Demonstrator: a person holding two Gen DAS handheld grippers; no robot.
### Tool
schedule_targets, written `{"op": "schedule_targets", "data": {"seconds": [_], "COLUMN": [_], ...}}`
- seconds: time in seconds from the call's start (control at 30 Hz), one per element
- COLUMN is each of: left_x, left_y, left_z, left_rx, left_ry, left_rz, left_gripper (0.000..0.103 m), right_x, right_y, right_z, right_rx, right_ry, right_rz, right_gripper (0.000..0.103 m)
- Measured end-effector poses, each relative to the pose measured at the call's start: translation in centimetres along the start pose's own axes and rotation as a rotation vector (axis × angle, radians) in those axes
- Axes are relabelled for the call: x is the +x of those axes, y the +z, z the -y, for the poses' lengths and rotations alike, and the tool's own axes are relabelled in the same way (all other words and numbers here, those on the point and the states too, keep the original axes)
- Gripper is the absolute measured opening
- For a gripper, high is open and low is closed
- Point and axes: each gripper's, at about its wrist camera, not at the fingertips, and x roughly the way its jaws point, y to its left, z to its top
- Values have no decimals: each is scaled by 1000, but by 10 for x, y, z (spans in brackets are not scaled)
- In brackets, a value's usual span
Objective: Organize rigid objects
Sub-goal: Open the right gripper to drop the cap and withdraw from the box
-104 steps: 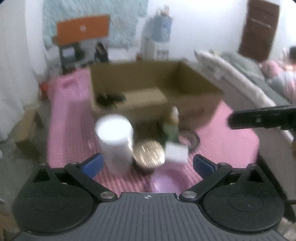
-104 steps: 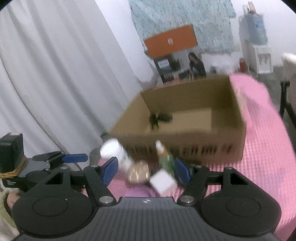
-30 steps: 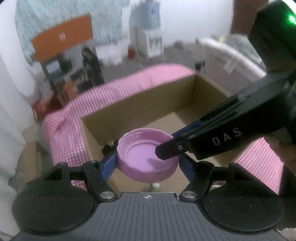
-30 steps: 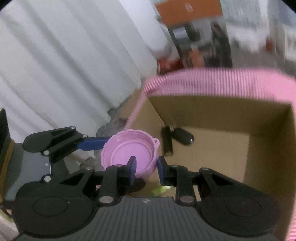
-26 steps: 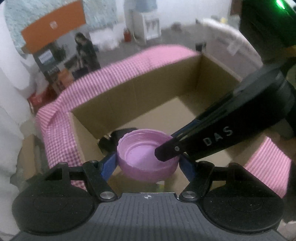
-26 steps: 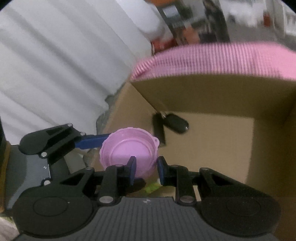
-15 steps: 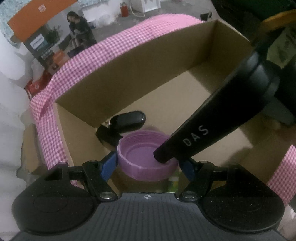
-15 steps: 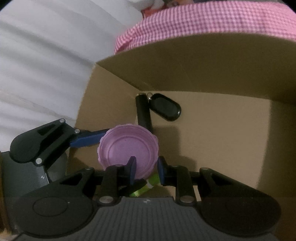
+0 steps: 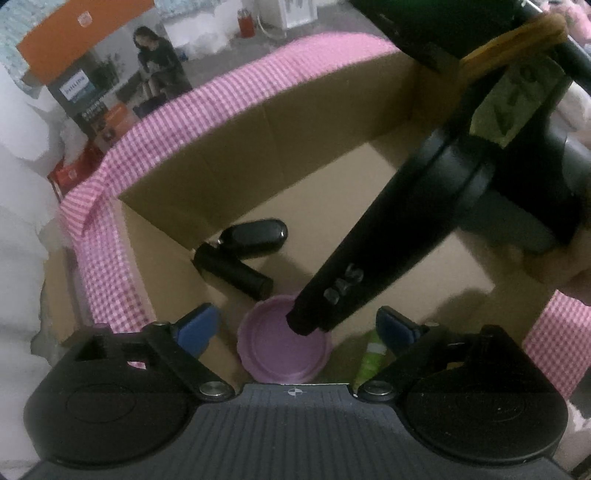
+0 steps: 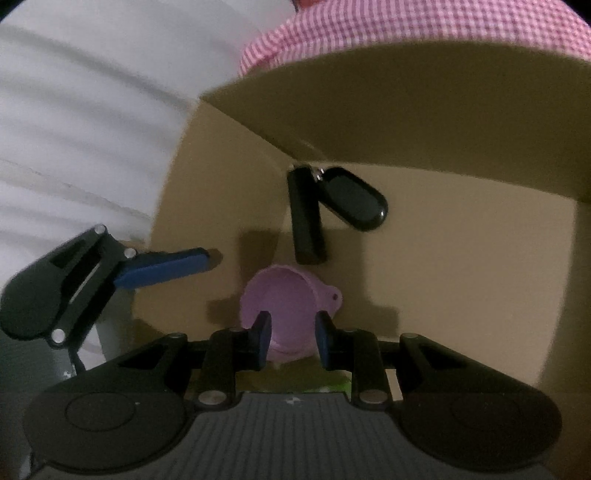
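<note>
A purple lid [image 9: 284, 347] lies on the floor of the cardboard box [image 9: 332, 122]; it also shows in the right wrist view [image 10: 284, 295]. My left gripper [image 9: 295, 328] is open, its blue fingers wide on either side of the lid. My right gripper [image 10: 291, 336] reaches down into the box with its fingers apart around the lid's near rim, not gripping it. In the left wrist view the right gripper's black finger [image 9: 354, 280] lies over the lid. A black cylinder [image 10: 304, 218] and a black key fob [image 10: 354, 199] lie near the box's back left corner.
A green tube [image 9: 371, 358] lies in the box by the near wall. The box stands on a pink checked cloth [image 9: 110, 177]. White curtains [image 10: 92, 110] hang at the left. An orange carton [image 9: 74, 22] stands beyond the cloth.
Both grippers have lowered the purple lid into the box. The left gripper has opened wide and let go of it. The right gripper's fingers have parted, and the lid rests on the box floor.
</note>
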Motion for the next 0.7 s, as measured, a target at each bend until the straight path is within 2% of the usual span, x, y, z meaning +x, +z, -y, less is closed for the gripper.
{"op": "schedule_targets", "data": {"seconds": [0.13,0.2,0.27,0.4,0.47,0.5,0.57,0.6,0.7], "left_x": [-26,-42,-58,-89,-105,-112,-123,-128,-137], "left_y": [-5,-10,-17,-33,-43,-49,-62,-70,-91], "left_z": [-2,-4,-6,-12,-13,-13,-12,-12,-10], "left_rx": [-19,-34,-53,-108,-138,-152,-173,-183,-234], "left_ry": [-6,-9,-15,-61,-88,-92,-90,-91,-106], "left_rz": [107,173,234,340,375,395,436,459,509], "left_gripper": [96,97,98,101,101,102,103,103,103], "right_x": [-34,-54,-77,-121,-144,-153,-171,-179,-192], "right_y": [-9,-16,-27,-59,-81,-92,-117,-131,-173], "right_z": [-7,-15,-25,-49,-61,-68,-80,-85,-103], "right_rx": [-6,-27,-55,-117,-151,-171,-213,-234,-318], "right_ry": [16,18,17,-2,-7,-16,-57,-86,-219], "right_rz": [85,142,215,360,442,484,561,601,697], "right_gripper": [30,39,60,67,81,84,99,102,103]}}
